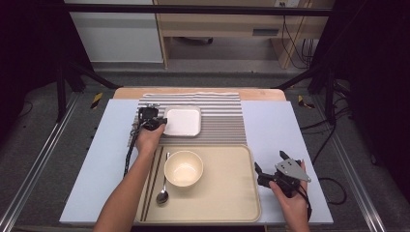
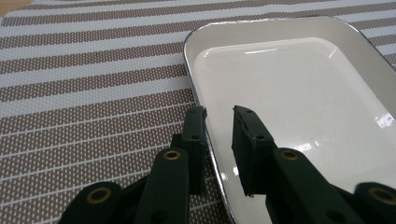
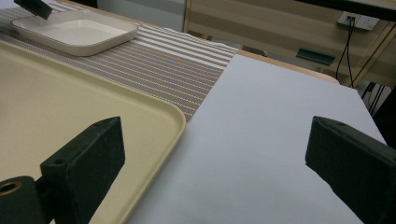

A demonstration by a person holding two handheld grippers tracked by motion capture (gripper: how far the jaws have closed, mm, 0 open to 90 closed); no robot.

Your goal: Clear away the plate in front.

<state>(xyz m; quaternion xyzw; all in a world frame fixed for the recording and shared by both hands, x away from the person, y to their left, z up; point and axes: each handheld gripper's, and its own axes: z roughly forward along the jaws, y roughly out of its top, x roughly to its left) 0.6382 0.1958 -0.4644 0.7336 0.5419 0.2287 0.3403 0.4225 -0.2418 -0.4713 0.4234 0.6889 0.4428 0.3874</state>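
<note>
A white rectangular dish (image 2: 299,107) sat on the striped mat (image 2: 84,79) near the bench's far edge. The left gripper (image 2: 219,135) straddled the dish's left rim with narrowly parted fingers; the right gripper (image 3: 215,158) gaped wide, empty. No writing was legible.

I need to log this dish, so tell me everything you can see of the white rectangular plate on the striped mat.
The white plate is a shallow rectangular dish with rounded corners and a raised rim, glossy like enamel or melamine, and empty. It lies flat on the striped mat, beyond the tray. The left tongs straddle its near left rim, one jaw outside, one inside, a small gap still showing.
</note>
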